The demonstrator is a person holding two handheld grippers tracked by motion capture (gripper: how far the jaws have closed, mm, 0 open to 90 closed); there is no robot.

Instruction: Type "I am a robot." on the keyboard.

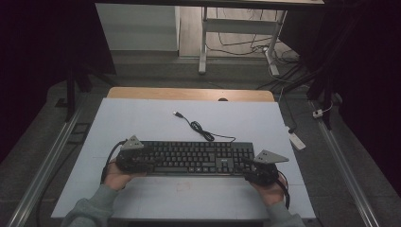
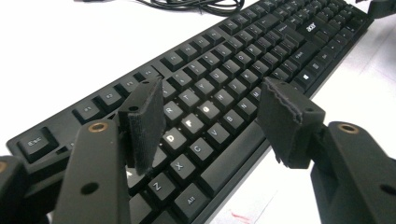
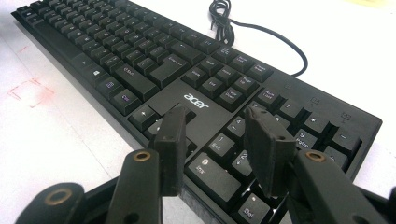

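Keyboard handling first: you are hovering each open hand-held gripper, left (image 1: 142,158) and right (image 1: 255,171), over the rigid, light black plastic keyboard (image 1: 198,158) lying on the white surface (image 1: 142,123); its end edges probably offer firmer purchase than the keys.

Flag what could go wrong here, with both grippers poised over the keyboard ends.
Both open grippers, left gripper and right gripper, hover over keys of the keyboard, so closing may press or pry keycaps. If lifted unevenly, it could tilt. Its loose cable may drag across the table.
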